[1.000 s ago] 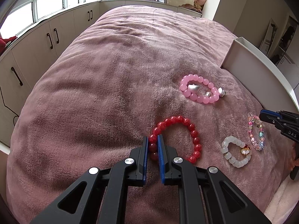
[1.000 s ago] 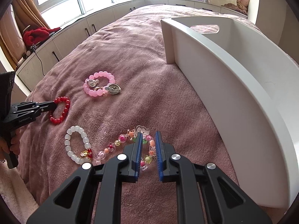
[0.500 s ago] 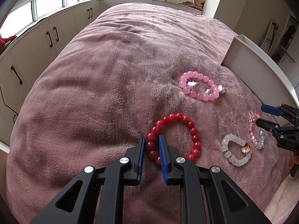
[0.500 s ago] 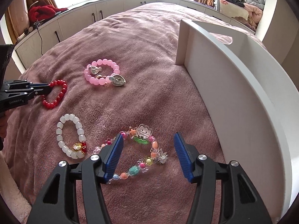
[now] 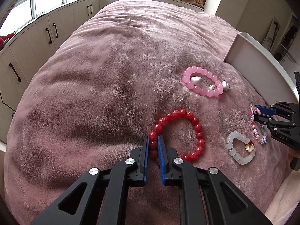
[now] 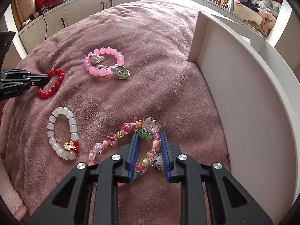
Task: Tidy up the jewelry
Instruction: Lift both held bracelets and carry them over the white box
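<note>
Four bracelets lie on a pink plush blanket (image 5: 112, 93). My left gripper (image 5: 153, 138) is shut on the near-left beads of the red bracelet (image 5: 196, 129), which rests on the blanket; the same red bracelet (image 6: 56, 78) shows far left in the right wrist view. My right gripper (image 6: 149, 134) straddles one strand of the multicolour charm bracelet (image 6: 125, 127). Its jaws are closing, with a gap still left beside the beads. The white bead bracelet (image 6: 51, 129) and the pink bracelet (image 6: 109, 50) with silver heart charms lie untouched.
A white open box (image 6: 243, 93) stands on the blanket close to the right of my right gripper. Beige cabinets (image 5: 52, 33) run under the windows beyond the bed. Folded bedding (image 6: 253, 13) is piled at the far end.
My right gripper spread wide, sank onto the charm bracelet and has narrowed around one strand. My left gripper eased a little, then pinched the red beads again without moving.
</note>
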Demonstrator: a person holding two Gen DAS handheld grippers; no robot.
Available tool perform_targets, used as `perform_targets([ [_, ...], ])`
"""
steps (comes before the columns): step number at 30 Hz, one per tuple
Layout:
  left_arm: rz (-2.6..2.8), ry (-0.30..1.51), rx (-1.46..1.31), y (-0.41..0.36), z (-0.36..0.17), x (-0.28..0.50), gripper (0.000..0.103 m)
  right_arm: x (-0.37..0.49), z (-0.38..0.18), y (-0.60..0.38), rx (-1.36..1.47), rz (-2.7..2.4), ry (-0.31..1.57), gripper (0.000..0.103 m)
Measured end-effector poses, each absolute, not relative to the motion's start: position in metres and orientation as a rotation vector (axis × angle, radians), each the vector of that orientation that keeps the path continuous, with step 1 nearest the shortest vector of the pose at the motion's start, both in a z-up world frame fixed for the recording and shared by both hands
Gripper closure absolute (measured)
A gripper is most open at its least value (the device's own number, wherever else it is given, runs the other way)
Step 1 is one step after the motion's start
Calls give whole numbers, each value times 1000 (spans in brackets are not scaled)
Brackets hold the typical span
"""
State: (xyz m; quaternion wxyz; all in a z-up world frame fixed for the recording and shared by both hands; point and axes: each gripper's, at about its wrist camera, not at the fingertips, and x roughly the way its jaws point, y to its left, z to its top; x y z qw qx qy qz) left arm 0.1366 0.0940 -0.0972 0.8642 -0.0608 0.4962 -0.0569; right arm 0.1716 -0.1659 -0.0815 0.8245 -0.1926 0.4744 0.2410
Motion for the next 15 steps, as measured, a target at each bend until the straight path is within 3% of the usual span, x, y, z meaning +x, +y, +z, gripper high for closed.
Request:
perform_targets([
  [15, -150, 825, -130, 84, -34, 107, 89, 134, -10, -196, -224, 545, 801, 79],
])
